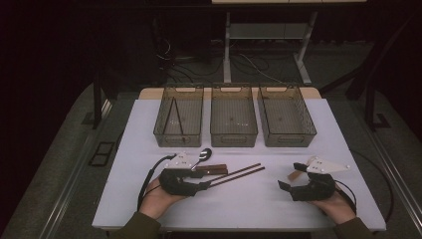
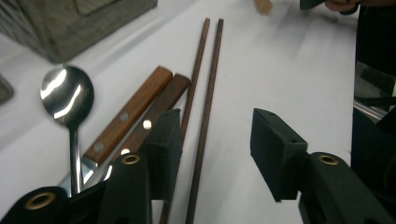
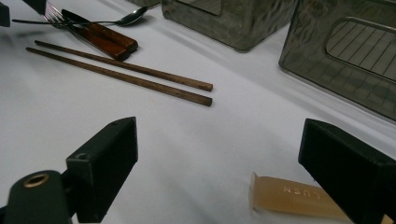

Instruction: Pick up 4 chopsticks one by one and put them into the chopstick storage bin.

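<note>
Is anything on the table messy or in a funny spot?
Mostly tidy. The odd one is a thin stick in the left bin: it leans slanted against the wall instead of lying flat. The chopsticks, spoon and two wooden-handled pieces lie together by the left tool, unsorted.

White worktop [image 1: 278, 199]; dark brown chopsticks [image 1: 238, 174]; reddish-brown wooden cutlery handles [image 2: 135, 111] with silver rivets; shiny silver spoon [image 2: 67, 96]; smoky translucent grey bins [image 1: 233, 116]; pale amber translucent piece [image 3: 292, 198]; black claws.
</note>
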Action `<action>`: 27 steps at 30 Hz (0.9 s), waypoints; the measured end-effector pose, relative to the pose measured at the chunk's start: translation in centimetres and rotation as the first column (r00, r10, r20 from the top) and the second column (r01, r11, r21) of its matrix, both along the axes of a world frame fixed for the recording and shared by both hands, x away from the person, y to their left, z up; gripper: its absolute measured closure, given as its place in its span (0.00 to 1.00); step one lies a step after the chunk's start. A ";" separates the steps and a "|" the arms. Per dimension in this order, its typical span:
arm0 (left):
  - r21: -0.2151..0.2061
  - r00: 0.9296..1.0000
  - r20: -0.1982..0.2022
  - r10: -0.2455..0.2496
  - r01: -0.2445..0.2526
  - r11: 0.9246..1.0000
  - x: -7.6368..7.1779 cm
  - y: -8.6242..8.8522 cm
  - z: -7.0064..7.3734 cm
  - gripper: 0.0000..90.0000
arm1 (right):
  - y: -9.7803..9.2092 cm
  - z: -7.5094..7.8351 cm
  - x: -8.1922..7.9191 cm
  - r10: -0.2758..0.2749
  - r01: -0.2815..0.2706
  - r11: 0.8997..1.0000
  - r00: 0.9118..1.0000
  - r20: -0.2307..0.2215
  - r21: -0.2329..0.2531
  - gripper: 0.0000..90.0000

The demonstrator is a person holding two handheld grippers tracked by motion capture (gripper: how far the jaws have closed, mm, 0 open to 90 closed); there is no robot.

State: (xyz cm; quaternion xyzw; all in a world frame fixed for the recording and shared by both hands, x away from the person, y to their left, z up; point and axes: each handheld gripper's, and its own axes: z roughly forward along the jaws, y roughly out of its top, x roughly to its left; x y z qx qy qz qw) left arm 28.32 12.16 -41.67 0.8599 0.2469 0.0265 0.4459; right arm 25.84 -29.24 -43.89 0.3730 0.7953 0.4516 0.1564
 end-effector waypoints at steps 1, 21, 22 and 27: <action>-0.005 1.000 -0.001 -0.003 0.003 1.000 0.1 -0.2 0.0 0.56 | 0.0 0.0 0.0 -0.001 0.001 1.000 1.000 0.001 0.001 0.12; -0.005 0.999 0.007 -0.035 0.035 0.999 2.4 -4.9 -0.6 0.63 | -0.2 0.0 0.0 -0.005 0.005 1.000 1.000 0.003 0.001 0.12; -0.001 0.999 0.008 -0.037 0.037 0.999 2.4 -4.9 -0.8 0.66 | -0.2 0.0 0.0 -0.004 0.004 1.000 1.000 0.005 0.001 0.12; 0.031 0.999 0.019 -0.047 0.047 0.998 2.3 -5.3 -1.4 0.77 | -0.2 0.0 0.0 -0.003 0.003 1.000 1.000 0.005 0.002 0.12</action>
